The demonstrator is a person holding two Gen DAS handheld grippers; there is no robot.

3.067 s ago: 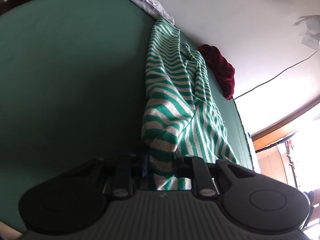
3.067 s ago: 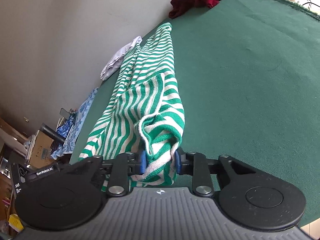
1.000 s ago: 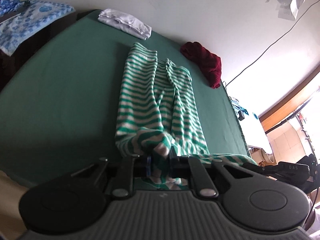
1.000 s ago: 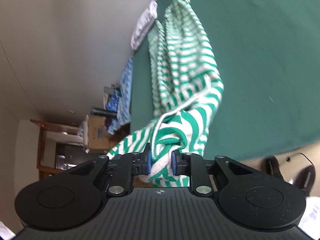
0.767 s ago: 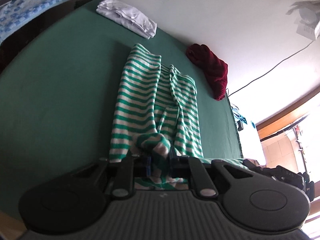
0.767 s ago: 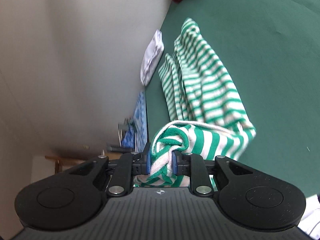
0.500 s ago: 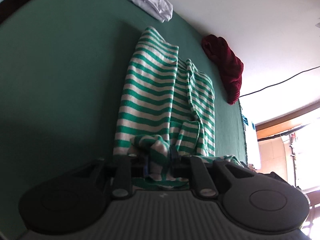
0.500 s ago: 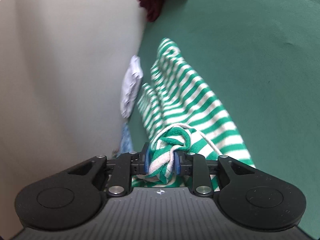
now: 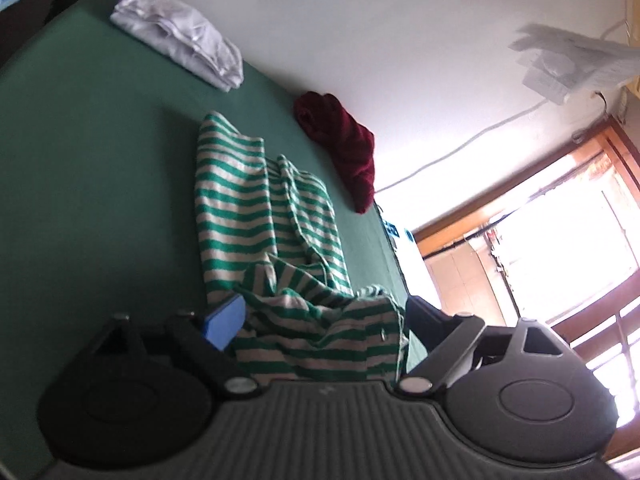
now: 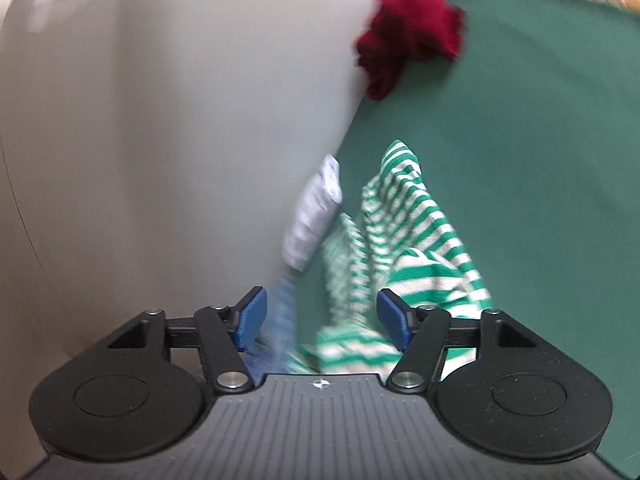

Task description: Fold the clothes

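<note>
Both grippers, left gripper (image 9: 320, 316) and right gripper (image 10: 320, 316), just let go, jaws opening; striped shirt (image 9: 256, 208) dropped folded on the bench (image 9: 100, 160).

You're in a home room: green-covered desk (image 9: 80, 152) against a plain wall (image 9: 360, 20), folded laundry (image 9: 180, 36) on it, wood-framed window (image 9: 560, 248) nearby.

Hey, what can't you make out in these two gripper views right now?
- Left wrist view: striped garment's near hem, hidden behind the gripper body.
- Left wrist view: window scene, washed out by glare.
- Right wrist view: garment folds between the opening right gripper pads, motion-blurred.
- Right wrist view: white stack, blurred.
</note>
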